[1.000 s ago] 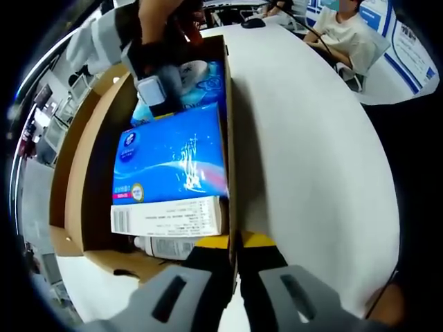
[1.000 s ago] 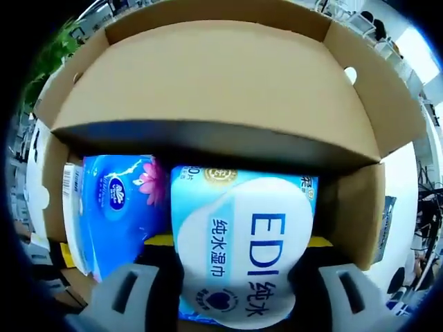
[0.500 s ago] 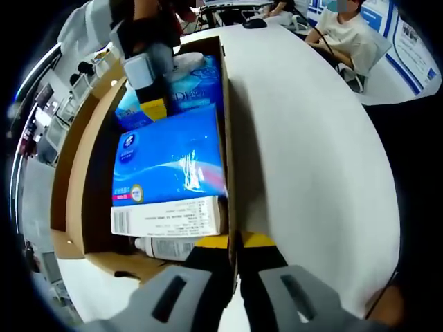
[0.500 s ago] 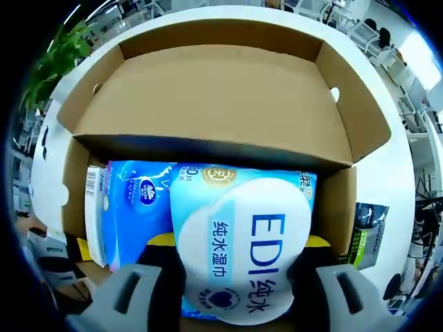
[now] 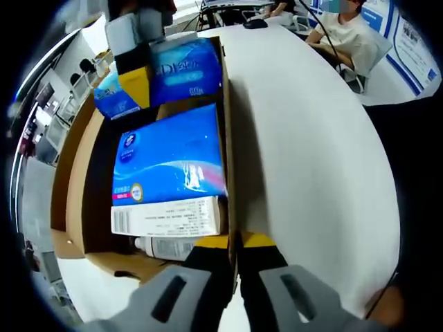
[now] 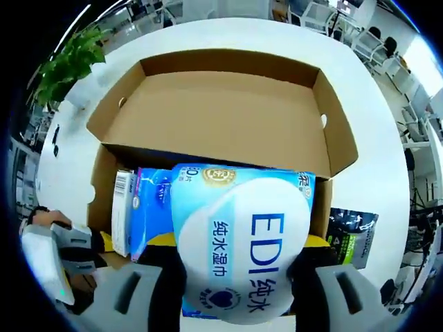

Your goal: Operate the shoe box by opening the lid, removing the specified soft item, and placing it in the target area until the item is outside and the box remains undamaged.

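Observation:
An open cardboard shoe box lies on a white table; its lid is folded back. My right gripper is shut on a light-blue wet wipes pack and holds it above the box. In the left gripper view that pack hangs over the box's far end, under the right gripper. My left gripper is shut on the box's near side wall; it also appears in the right gripper view as the left gripper, at the lower left. A blue tissue pack stays inside.
A white barcoded carton and a labelled bottle lie in the box's near end. A dark packet lies on the table beside the box. A plant stands past the table. A person sits at the far edge.
The right gripper has risen with the wet wipes pack, lifting it out of the box and above it. The left gripper holds the box wall as before.

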A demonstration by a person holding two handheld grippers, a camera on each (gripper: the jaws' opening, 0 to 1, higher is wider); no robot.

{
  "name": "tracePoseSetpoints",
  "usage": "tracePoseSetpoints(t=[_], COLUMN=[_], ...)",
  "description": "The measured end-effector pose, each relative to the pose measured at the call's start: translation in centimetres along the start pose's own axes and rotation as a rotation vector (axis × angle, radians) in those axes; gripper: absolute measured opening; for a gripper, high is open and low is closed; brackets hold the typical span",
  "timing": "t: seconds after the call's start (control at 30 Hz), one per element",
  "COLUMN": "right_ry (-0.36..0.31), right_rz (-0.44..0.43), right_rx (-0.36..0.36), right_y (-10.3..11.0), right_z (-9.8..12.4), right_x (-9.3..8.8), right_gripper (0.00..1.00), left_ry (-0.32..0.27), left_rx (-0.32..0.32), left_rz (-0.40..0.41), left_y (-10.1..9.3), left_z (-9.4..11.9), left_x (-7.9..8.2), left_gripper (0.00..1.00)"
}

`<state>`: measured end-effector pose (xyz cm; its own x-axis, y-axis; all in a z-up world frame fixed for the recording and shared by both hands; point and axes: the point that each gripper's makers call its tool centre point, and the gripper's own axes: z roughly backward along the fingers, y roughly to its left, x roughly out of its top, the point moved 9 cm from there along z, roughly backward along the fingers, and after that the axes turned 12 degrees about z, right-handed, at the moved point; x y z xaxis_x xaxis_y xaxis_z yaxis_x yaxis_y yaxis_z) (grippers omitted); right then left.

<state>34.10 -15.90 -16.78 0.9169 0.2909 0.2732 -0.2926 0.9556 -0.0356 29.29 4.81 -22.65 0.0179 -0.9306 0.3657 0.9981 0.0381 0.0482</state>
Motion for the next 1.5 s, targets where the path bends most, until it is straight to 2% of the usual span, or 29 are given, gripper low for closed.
tracePoseSetpoints(t=[0.17, 0.4, 0.77, 1.0, 1.1, 1.3, 1.5], right_ry=[-0.042, -0.063, -0.076, -0.085, -0.071, -0.071, -0.055], right_rz=[0.015, 0.029, 0.074, 0.089, 0.144, 0.156, 0.222], right_rx=[0.004, -0.005, -0.023, -0.032, -0.056, -0.051, -0.062], right_y=[-0.3, -0.6, -1.9, -2.7, -4.4, -5.8, -7.8], right_z=[2.1, 3.9, 7.1, 8.0, 9.0, 9.3, 9.1], right_x=[0.7, 0.4, -2.7, -3.7, -5.2, -6.3, -7.7], right_gripper=[0.62, 0.62, 0.61, 0.61, 0.61, 0.61, 0.61], left_ry=[0.000, 0.001, -0.005, -0.005, -0.008, -0.008, -0.006], left_rx=[0.000, 0.001, -0.001, 0.000, -0.002, 0.000, 0.001], left_rz=[0.001, 0.003, 0.006, 0.005, 0.004, 0.006, 0.011], left_y=[-0.1, -0.1, -0.3, -0.5, -0.6, -0.8, -0.4], left_z=[0.0, 0.0, 0.0, 0.0, -0.1, -0.2, -0.4], left_x=[-0.1, -0.1, -0.3, -0.3, -0.2, -0.2, -0.1], left_gripper=[0.02, 0.02, 0.02, 0.02, 0.02, 0.02, 0.02])
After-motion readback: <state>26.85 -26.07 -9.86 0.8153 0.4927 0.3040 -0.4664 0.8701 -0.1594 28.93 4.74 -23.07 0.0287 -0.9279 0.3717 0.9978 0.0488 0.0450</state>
